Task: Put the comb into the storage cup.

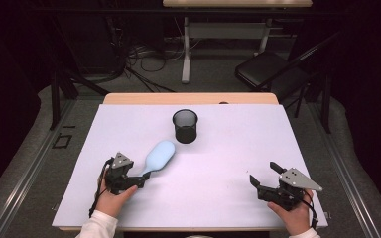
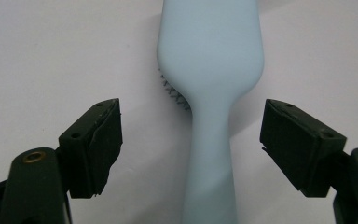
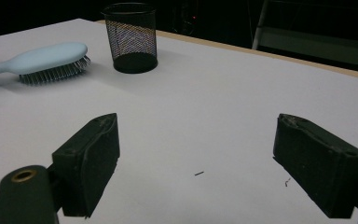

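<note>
Holding your left gripper [image 1: 140,180] near the table's front left, you have its jaws spread wide on either side of the light blue hairbrush [image 1: 158,155] handle, not touching it. Your right gripper [image 1: 264,180], front right, gapes over bare white table [image 1: 228,148]. Farther back, past the bristles-down brush head, stands a black mesh cup [image 1: 185,126].
</note>
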Available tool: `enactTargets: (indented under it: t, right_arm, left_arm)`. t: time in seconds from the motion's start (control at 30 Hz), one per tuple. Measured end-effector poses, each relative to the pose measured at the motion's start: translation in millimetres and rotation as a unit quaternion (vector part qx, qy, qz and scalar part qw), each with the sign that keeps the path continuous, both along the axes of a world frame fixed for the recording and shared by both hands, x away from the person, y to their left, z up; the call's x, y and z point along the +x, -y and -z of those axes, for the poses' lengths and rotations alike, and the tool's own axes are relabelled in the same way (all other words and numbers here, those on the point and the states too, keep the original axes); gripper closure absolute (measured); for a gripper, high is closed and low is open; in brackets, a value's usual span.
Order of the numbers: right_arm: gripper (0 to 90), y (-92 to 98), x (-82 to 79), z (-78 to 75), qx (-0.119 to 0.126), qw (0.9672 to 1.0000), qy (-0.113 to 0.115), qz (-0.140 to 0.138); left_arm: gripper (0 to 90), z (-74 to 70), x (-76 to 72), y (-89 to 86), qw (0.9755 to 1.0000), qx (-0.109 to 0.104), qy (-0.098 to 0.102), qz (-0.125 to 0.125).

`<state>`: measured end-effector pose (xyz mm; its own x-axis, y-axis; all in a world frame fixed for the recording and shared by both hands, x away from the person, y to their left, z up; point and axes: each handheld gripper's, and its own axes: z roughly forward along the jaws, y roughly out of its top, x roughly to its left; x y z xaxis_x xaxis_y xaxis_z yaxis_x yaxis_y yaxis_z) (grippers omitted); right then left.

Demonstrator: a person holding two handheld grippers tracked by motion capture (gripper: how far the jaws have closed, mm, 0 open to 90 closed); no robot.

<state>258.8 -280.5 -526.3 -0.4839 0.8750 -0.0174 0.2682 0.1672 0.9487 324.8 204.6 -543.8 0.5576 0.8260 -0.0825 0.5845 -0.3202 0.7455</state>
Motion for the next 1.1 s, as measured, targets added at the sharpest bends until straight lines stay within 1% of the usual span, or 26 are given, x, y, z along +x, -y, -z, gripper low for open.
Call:
enactTargets:
  t: [0.07,0.2,0.3,0.43,0.5,0.57,0.67,0.77,0.83,0.9,0.97,1.0,1.03,1.1]
  right_arm:
    - [14.1,0.0,0.1,0.0,-0.001,1.0,0.0,0.0]
    - [14.1,-0.5,0.2,0.3,0.0,1.0,0.0,-0.001]
    - [14.0,-0.8,0.3,0.6,0.001,1.0,-0.002,-0.001]
    - [14.1,-1.0,0.2,0.6,0.001,1.0,-0.002,-0.001]
    - [14.1,-0.7,0.5,0.7,-0.002,1.0,-0.001,-0.002]
    - [14.1,-0.7,0.5,0.7,-0.001,1.0,-0.001,-0.002]
    - [14.1,-0.9,0.8,0.9,-0.001,1.0,-0.001,-0.002]
    - [14.1,-1.5,0.3,1.0,0.002,1.0,-0.004,-0.002]
    - [14.1,-1.3,0.6,1.0,0.0,1.0,-0.002,-0.002]
    - [14.1,-1.1,0.8,1.0,-0.001,1.0,-0.003,-0.003]
    - [14.1,-1.1,0.8,1.0,-0.001,1.0,-0.003,-0.002]
    - [14.1,-1.1,0.7,1.0,-0.001,1.0,-0.003,-0.003]
    - [14.1,-1.1,0.7,1.0,-0.001,1.0,-0.003,-0.003]
    - [14.1,-1.0,0.8,1.0,-0.001,1.0,-0.004,-0.002]
  left_arm:
    - [22.3,0.7,1.1,0.6,1.0,0.004,0.0,-0.001]
    - [24.6,2.2,2.8,3.0,0.9999,0.013,-0.002,0.005]
    - [27.1,3.1,3.8,4.8,0.9999,0.015,-0.003,0.008]
    - [30.0,3.8,4.8,6.3,0.9997,0.022,-0.001,0.01]
    - [33.5,4.0,5.0,6.8,0.9997,0.025,0.002,0.009]
    - [33.5,4.6,5.3,7.6,0.9996,0.028,0.002,0.008]
    - [34.4,5.8,5.5,9.1,0.9994,0.033,-0.009,0.008]
    - [34.5,7.5,5.9,10.6,0.999,0.043,-0.012,0.008]
    - [39.3,8.1,6.1,11.3,0.9987,0.047,-0.017,0.01]
    - [40.1,8.6,6.2,12.1,0.9987,0.048,-0.018,0.006]
    - [43.8,8.7,6.5,12.3,0.9987,0.046,-0.023,0.007]
    - [45.5,8.9,6.5,12.6,0.9987,0.046,-0.022,0.007]
    - [45.5,8.9,6.5,13.0,0.9986,0.047,-0.022,0.007]
    - [48.4,8.7,6.6,13.7,0.9985,0.048,-0.025,0.005]
